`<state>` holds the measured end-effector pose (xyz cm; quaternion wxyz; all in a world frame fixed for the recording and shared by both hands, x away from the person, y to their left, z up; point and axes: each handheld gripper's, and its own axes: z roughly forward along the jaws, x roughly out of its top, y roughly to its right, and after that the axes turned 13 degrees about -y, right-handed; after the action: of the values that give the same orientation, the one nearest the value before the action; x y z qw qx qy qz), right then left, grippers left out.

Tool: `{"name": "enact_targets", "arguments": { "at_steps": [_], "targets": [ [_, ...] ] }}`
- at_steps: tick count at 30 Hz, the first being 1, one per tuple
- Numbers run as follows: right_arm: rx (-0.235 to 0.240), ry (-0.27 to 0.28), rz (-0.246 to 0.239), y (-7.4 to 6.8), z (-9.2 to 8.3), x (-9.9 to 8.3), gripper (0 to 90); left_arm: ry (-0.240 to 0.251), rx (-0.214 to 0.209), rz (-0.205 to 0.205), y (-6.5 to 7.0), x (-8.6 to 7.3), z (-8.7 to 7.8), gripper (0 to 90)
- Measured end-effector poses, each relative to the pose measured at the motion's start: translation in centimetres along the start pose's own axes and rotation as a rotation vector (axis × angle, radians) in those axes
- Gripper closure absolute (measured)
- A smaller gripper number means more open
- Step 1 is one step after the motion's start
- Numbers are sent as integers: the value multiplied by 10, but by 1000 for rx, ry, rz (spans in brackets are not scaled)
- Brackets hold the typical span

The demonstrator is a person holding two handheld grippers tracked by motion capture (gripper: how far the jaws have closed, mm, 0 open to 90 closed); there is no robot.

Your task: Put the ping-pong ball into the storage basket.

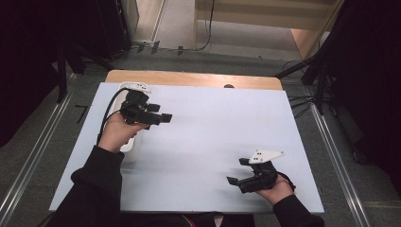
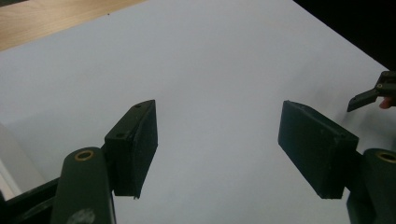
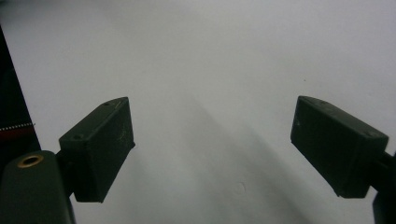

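Note:
My left gripper (image 1: 163,113) hovers over the left part of the white table sheet (image 1: 213,127), held in a hand with its jaws pointing right. In the left gripper view my left gripper (image 2: 217,112) is open, with bare white sheet between the pads. My right gripper (image 1: 236,171) is low at the front right, jaws pointing left, with a grey three-cornered plate (image 1: 265,155) on top. The right gripper view shows my right gripper (image 3: 210,105) open too, with nothing between its jaws. One jaw of the right gripper (image 2: 371,95) peeks in at the right edge of the left gripper view.
A white oblong container (image 1: 128,144) lies along the sheet's left edge, partly under the left hand; its corner (image 2: 14,161) appears in the left gripper view. A strip of wooden tabletop (image 1: 189,78) runs behind the sheet. Dark stands and cables surround the table.

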<state>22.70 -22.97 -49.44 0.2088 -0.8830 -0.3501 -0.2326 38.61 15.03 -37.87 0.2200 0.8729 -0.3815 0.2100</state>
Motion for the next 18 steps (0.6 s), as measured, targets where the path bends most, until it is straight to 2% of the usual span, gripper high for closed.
{"name": "enact_targets", "arguments": {
  "at_steps": [2,7,13,15,18],
  "targets": [
    [-2,1,2,0,0,0,118,9,2,0,2,0,2,289],
    [0,0,5,0,0,0,118,2,-21,0,5,-2,5,289],
    [3,1,8,1,0,0,118,-13,-13,-5,8,-5,10,286],
    [3,0,7,1,0,0,118,-19,-23,-2,8,-7,12,244],
    [7,0,10,1,0,0,118,-29,2,0,12,-8,15,238]
  ]
}}
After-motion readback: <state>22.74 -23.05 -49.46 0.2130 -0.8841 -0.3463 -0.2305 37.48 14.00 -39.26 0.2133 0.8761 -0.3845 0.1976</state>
